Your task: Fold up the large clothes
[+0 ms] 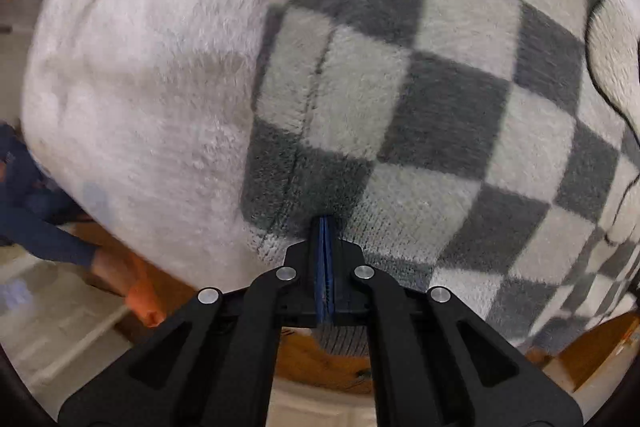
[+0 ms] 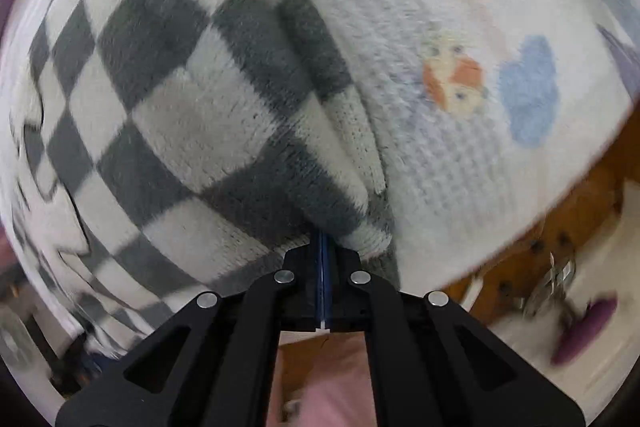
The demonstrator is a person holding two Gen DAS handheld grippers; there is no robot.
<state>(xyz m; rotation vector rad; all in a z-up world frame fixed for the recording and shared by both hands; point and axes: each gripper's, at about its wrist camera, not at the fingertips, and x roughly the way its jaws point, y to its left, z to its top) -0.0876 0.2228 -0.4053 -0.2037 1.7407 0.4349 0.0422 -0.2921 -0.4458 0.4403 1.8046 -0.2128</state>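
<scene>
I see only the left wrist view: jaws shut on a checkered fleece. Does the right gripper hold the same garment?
Observer: Yes. The right gripper is shut on the checkered fleece too, at a bunched edge.
Operator: What lies under the fleece on that side?
Observer: A white blanket with a blue cloud print and an orange-haired cartoon figure.
Operator: Anything on the floor to the right?
Observer: A purple, blurred thing; I cannot tell what it is.
</scene>
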